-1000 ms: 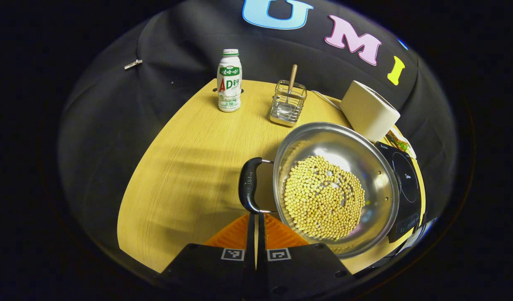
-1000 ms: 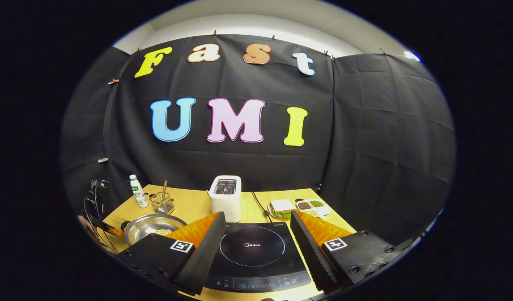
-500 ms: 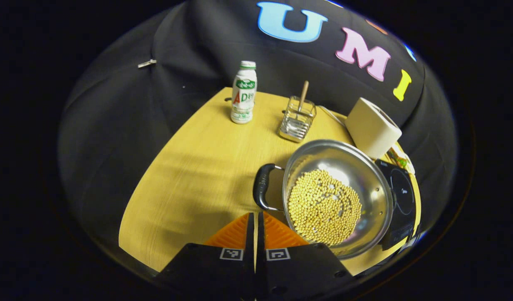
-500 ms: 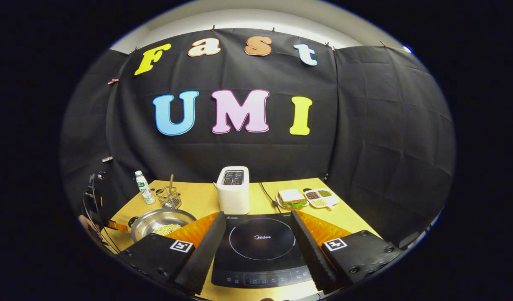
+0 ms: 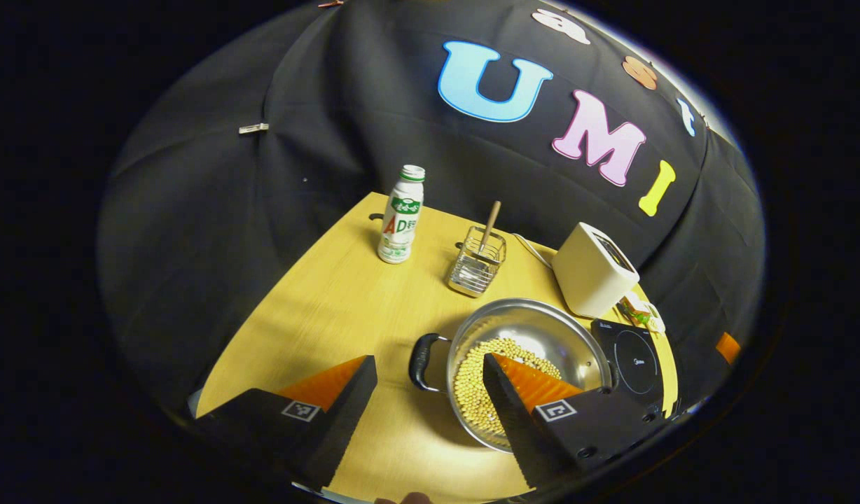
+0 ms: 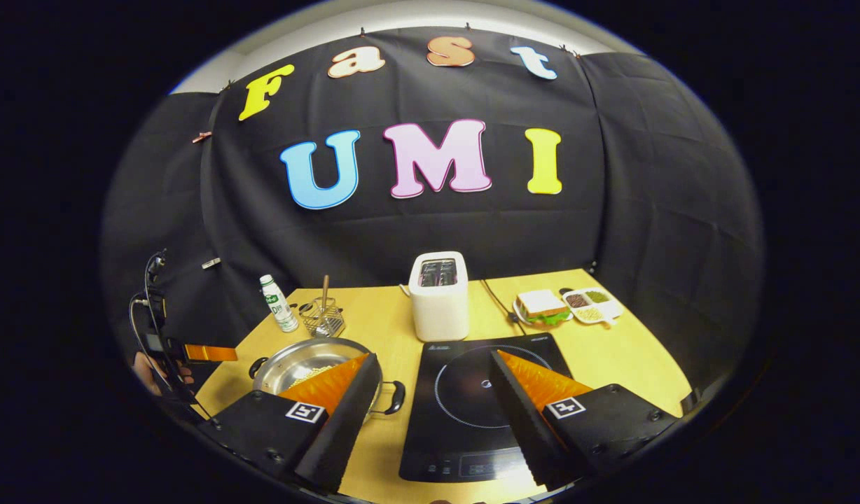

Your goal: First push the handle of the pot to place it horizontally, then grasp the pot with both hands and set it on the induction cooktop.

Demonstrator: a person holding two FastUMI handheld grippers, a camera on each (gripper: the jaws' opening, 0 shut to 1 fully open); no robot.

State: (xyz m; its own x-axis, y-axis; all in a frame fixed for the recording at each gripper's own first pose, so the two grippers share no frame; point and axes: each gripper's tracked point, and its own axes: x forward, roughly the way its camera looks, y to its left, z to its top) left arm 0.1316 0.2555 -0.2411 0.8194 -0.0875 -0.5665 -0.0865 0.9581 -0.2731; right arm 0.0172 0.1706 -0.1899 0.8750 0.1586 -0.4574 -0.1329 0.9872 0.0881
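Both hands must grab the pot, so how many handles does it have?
2. One handle sticks out on the pot's left side, seen in the left gripper view; the other handle is on its right side, toward the cooktop, seen in the right gripper view.

Each gripper, left [image 5: 428, 392] and right [image 6: 433, 392], is built of black housings fastened with screws and marked with square black-and-white tags.
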